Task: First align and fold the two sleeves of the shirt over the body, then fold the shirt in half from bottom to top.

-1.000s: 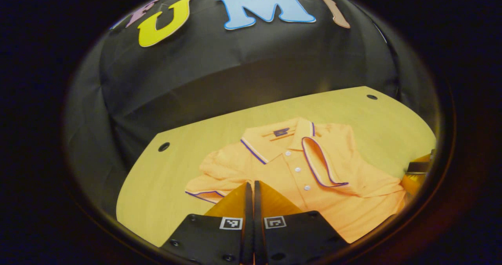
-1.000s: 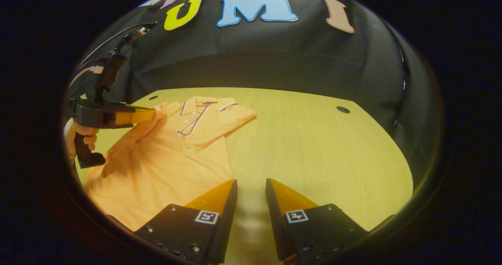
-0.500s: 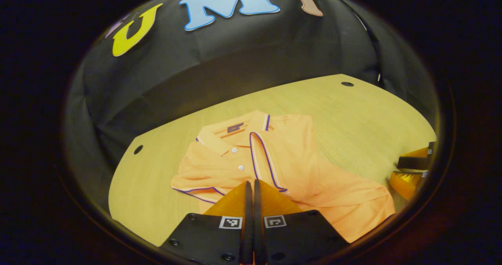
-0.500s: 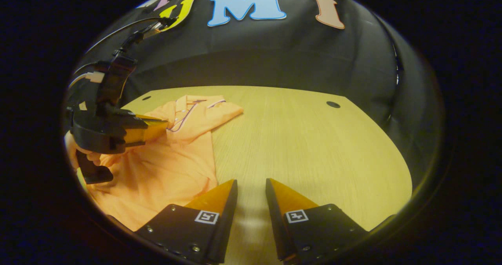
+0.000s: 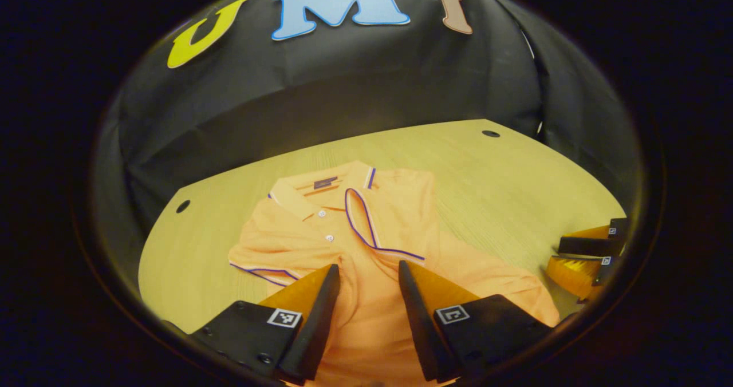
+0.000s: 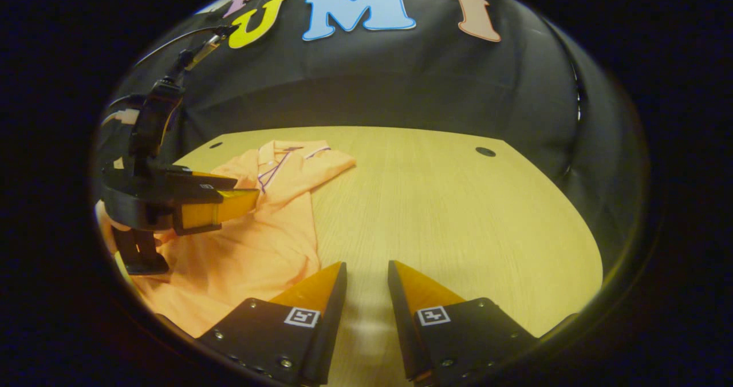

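Shirt (image 5: 366, 244): hem cut off at bottom edge of left gripper view, lower body behind gripper fingers | right gripper (image 5: 584, 255): clipped at right edge | hand (image 6: 109, 221): mostly hidden behind left gripper (image 6: 229, 201), left side of right gripper view.

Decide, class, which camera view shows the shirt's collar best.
The left gripper view: the collar lies near the middle, facing the camera, its trim and buttons distinct. In the right gripper view the collar sits far off at the table's back, foreshortened.
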{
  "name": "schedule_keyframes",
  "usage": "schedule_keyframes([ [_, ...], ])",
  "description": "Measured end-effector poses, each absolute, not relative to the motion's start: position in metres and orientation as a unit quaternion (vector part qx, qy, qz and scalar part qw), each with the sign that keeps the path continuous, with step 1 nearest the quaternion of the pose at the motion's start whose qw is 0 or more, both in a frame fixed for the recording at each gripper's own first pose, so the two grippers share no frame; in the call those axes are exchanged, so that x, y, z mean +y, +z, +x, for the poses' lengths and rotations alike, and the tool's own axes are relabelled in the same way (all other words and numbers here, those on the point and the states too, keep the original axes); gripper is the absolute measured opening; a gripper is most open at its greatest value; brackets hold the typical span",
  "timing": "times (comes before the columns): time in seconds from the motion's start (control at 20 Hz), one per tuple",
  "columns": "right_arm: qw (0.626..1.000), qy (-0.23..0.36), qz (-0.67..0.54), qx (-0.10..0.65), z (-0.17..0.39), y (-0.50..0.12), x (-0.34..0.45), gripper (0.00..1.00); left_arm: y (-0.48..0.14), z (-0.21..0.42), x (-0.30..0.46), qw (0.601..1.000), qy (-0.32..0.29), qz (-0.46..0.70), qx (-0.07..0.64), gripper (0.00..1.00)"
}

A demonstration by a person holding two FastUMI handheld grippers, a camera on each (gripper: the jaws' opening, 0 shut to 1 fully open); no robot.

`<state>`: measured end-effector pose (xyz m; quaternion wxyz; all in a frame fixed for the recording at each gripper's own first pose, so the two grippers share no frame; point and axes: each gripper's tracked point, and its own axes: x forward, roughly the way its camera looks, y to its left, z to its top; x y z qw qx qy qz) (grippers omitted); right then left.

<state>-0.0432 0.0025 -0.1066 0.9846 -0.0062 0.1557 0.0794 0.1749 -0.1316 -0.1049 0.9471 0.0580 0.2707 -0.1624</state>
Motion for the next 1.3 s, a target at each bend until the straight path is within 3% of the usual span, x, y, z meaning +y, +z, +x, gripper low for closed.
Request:
schedule_keyframes([
  [0.15, 0.985, 0.082, -0.003, 0.149, -0.051, -0.099, 0.005, 0.48, -0.106, 0.16, -0.126, 0.946, -0.162, 0.046, 0.276, 0.7],
  [0.2, 0.985, 0.084, -0.003, 0.148, -0.053, -0.098, 0.006, 0.47, -0.104, 0.153, -0.123, 0.947, -0.162, 0.041, 0.275, 0.73],
  [0.25, 0.985, 0.085, -0.005, 0.147, -0.058, -0.097, 0.007, 0.47, -0.1, 0.147, -0.12, 0.948, -0.162, 0.037, 0.272, 0.67],
  [0.45, 0.985, 0.095, -0.012, 0.143, -0.077, -0.09, 0.015, 0.47, -0.085, 0.118, -0.096, 0.954, -0.152, 0.029, 0.257, 0.73],
  [0.65, 0.982, 0.121, -0.005, 0.146, -0.104, -0.088, 0.034, 0.47, -0.079, 0.072, -0.057, 0.959, -0.129, 0.034, 0.251, 0.72],
  [0.8, 0.978, 0.144, -0.006, 0.153, -0.127, -0.092, 0.05, 0.61, -0.086, 0.04, -0.032, 0.958, -0.116, 0.032, 0.26, 0.72],
  [1.3, 0.964, 0.191, -0.053, 0.18, -0.213, -0.128, 0.089, 0.64, -0.135, -0.065, 0.029, 0.947, -0.093, 0.026, 0.308, 0.7],
])
